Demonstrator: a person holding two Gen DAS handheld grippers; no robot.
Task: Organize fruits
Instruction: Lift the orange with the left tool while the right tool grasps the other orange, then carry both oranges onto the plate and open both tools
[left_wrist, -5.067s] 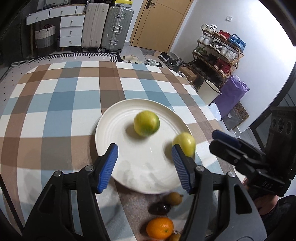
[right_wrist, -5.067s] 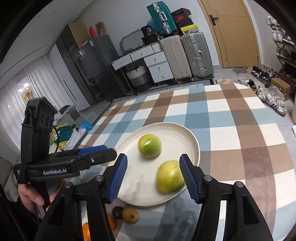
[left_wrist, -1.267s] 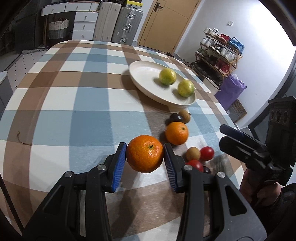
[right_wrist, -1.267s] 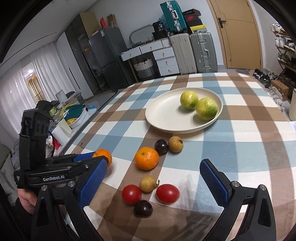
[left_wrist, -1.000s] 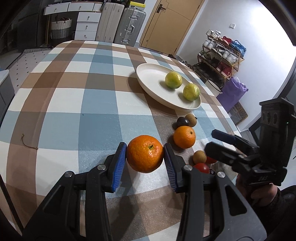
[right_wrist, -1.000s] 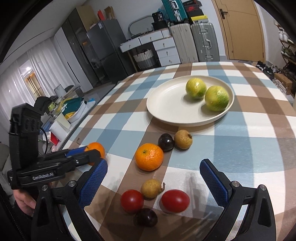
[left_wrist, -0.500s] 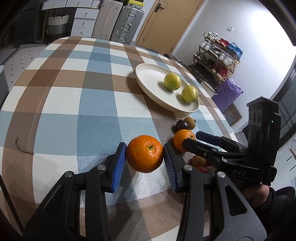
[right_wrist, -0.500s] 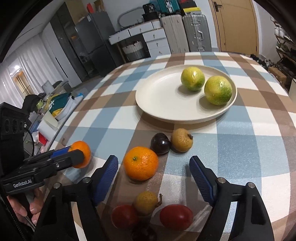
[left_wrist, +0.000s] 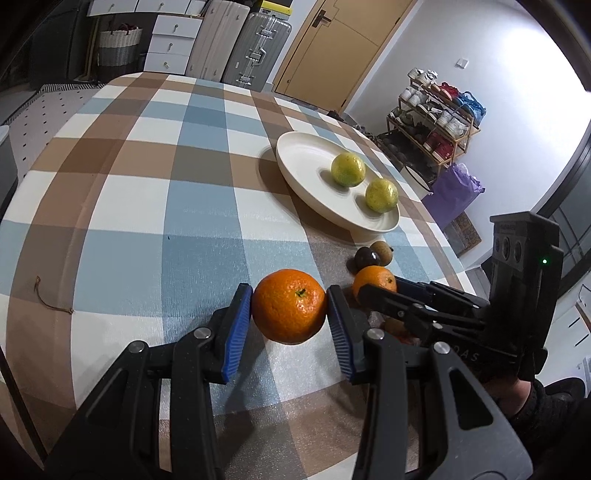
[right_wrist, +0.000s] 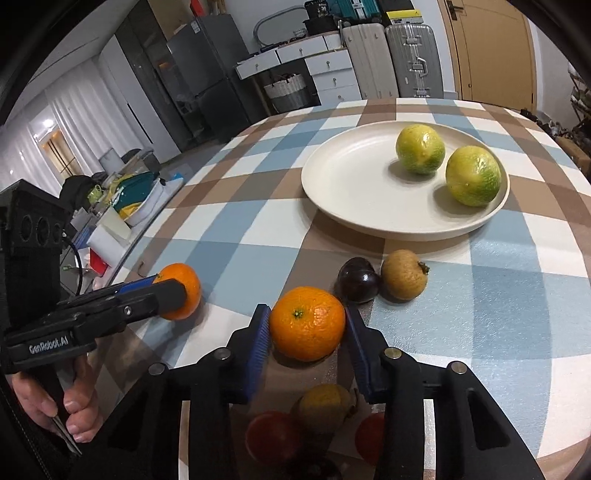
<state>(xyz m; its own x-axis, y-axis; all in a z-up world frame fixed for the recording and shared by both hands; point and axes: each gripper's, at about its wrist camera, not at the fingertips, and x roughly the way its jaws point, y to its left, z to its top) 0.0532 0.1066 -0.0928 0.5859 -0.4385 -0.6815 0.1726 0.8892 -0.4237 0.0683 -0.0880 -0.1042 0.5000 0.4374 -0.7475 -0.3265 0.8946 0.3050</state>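
Two oranges, one per hand: my left gripper (left_wrist: 290, 314) has its fingers clenched on one orange (left_wrist: 289, 311) just above the table (left_wrist: 199, 218); my right gripper's (right_wrist: 306, 332) fingers are closing around the second orange (right_wrist: 306, 323), the white plate (right_wrist: 351, 177) straight ahead beyond both.

We lose most of the fruit nearest the person: in the right wrist view a yellowish fruit (right_wrist: 325, 406) and two red ones (right_wrist: 271, 437) show only as blurred shapes behind the right gripper (right_wrist: 306, 332), cut by its frame. In the left wrist view the same cluster is almost wholly covered by that gripper's arm (only slivers show). The far orange (left_wrist: 373, 282) is partly masked there too. The shoe rack (left_wrist: 439, 110) holds pairs too small to tell apart.
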